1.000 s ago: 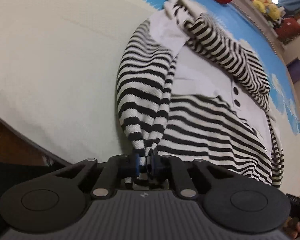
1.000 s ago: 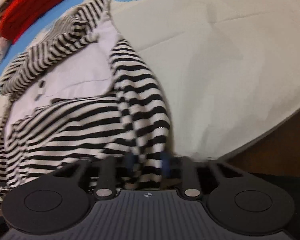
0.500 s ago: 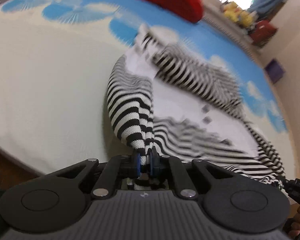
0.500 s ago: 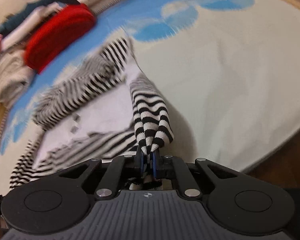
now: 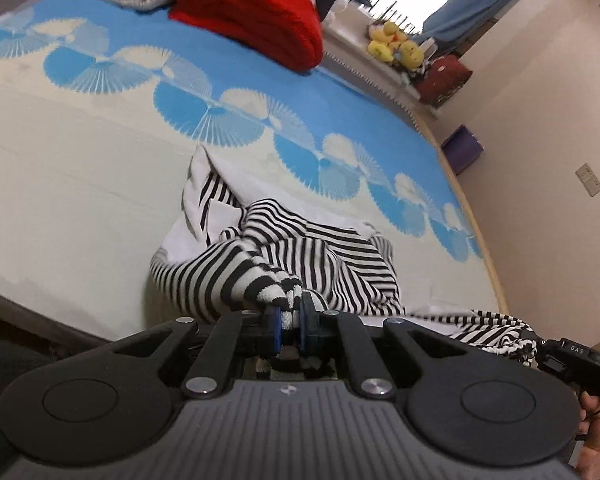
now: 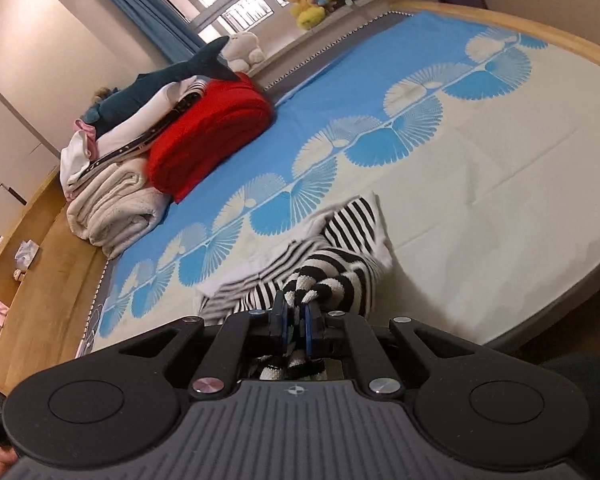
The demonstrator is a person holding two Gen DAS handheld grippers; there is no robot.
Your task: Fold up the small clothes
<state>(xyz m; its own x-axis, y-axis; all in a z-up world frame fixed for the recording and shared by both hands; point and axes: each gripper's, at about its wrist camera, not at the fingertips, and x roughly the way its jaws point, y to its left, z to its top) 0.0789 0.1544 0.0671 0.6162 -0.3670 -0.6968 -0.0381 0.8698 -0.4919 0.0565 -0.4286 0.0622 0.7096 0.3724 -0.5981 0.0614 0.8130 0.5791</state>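
A small black-and-white striped garment with white panels hangs bunched above the bed. My left gripper is shut on one striped end of it, with the fabric pinched between the blue pads. In the right wrist view the same striped garment trails away from my right gripper, which is shut on another striped end. The far part of the garment still rests on the cream and blue bedspread. At the right edge of the left wrist view, part of the other hand-held gripper shows with a hand under it.
A folded red blanket and a pile of pale folded blankets lie at the far side of the bed, with a plush shark on top. Yellow plush toys sit on the window ledge. The wooden bed edge runs close by.
Both grippers rose and tilted up, lifting the striped ends off the bed. The garment went from lying spread flat to hanging bunched, and the far side of the room came into view.
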